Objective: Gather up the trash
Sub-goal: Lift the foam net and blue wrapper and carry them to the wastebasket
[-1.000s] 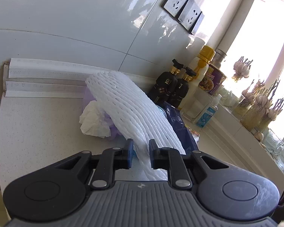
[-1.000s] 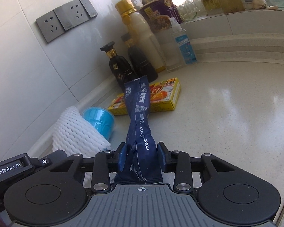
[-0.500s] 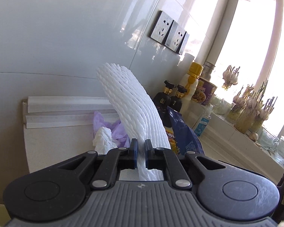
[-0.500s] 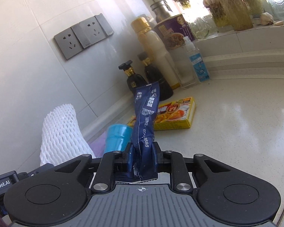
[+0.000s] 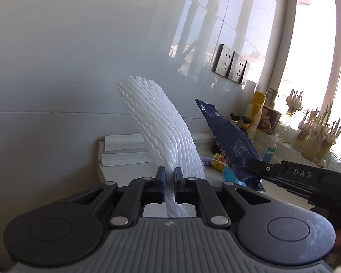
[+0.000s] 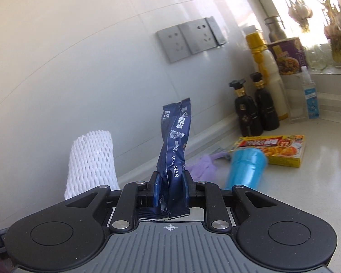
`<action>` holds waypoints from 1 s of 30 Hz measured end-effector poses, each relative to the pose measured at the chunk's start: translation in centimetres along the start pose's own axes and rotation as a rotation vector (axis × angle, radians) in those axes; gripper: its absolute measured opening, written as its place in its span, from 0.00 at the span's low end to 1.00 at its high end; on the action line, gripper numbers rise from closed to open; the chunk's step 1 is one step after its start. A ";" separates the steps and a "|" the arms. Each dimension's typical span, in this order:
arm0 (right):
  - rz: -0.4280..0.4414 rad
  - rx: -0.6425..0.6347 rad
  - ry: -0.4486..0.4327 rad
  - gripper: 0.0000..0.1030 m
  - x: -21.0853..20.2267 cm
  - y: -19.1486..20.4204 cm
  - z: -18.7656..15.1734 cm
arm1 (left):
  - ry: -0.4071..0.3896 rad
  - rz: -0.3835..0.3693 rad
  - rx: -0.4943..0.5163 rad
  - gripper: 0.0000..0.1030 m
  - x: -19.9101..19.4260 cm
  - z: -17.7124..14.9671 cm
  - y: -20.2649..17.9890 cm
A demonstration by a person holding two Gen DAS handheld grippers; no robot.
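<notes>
My left gripper [image 5: 169, 177] is shut on a white foam fruit net [image 5: 159, 125], lifted well above the counter and standing up from the jaws. The net also shows at the left of the right wrist view [image 6: 91, 159]. My right gripper [image 6: 170, 182] is shut on a dark blue snack wrapper [image 6: 175, 141], also lifted; the wrapper shows in the left wrist view [image 5: 229, 141] with the right gripper's body [image 5: 302, 177] beside it. On the counter lie a blue cup [image 6: 245, 168] on its side, a purple glove or bag [image 6: 204, 163] and a yellow curry box [image 6: 275, 147].
Two dark bottles [image 6: 257, 111], a yellow-capped white bottle [image 6: 268, 72], a purple noodle cup [image 6: 286, 54] and a sanitizer bottle [image 6: 309, 95] stand along the tiled wall. Wall sockets [image 6: 188, 38] are above. Garlic and dried plants [image 5: 316, 134] sit on the window ledge.
Both grippers rose from the counter, lifting the foam net and the blue wrapper. The crumpled white tissue beside the purple item has dropped out of view.
</notes>
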State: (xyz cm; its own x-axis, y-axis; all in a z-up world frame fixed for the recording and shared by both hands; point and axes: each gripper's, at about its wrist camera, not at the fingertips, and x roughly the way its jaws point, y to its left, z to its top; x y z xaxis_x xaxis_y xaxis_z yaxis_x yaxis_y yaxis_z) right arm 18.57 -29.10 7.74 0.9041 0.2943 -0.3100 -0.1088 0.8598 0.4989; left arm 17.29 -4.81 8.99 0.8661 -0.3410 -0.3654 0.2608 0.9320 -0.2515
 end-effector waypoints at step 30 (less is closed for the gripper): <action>0.210 -0.428 0.641 0.19 7.3 14.7 -13.5 | 0.185 0.306 -0.226 0.06 -5.5 -10.8 14.7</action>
State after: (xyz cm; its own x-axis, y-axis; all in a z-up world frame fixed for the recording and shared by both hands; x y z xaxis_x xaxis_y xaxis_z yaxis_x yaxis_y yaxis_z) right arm 18.01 -8.70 1.88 0.4472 0.5387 -0.7140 -0.5176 0.8069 0.2846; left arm 11.77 9.48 -2.35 0.7928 -0.0879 -0.6031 -0.1144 0.9505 -0.2889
